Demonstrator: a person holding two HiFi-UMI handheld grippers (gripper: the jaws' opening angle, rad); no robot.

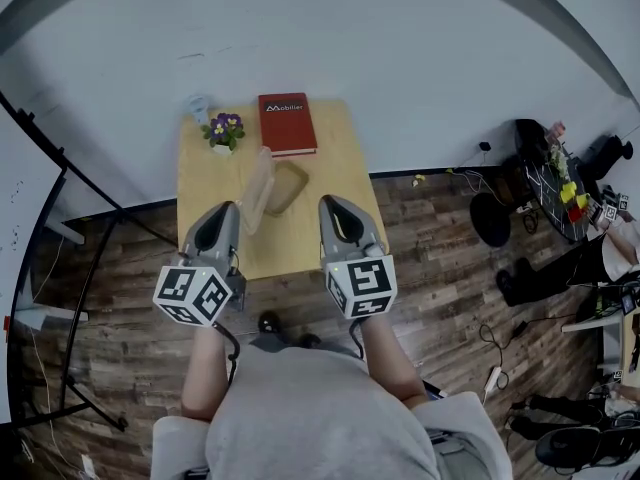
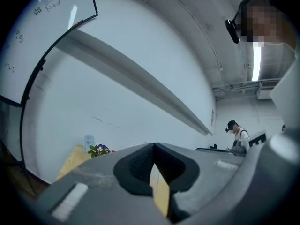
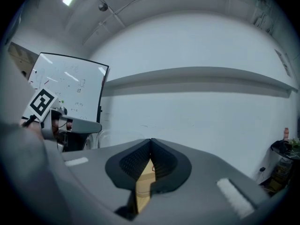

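Red book [image 1: 287,124] on the wooden table [image 1: 215,183] bore the white title "Mobilier"; the whiteboard [image 3: 70,88] scribbles were too small to read.

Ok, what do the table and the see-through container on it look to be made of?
Table: light wood or a wood-look laminate, matte; the top is pale yellow-tan with no glare. Container: probably thin clear plastic, smooth; the table's colour shows through its walls, and its edges catch a pale sheen.

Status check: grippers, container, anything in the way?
Left gripper shut, empty. Right gripper shut, empty. Clear container on table, close ahead of the left one. Red book and flower pot behind it, not blocking.
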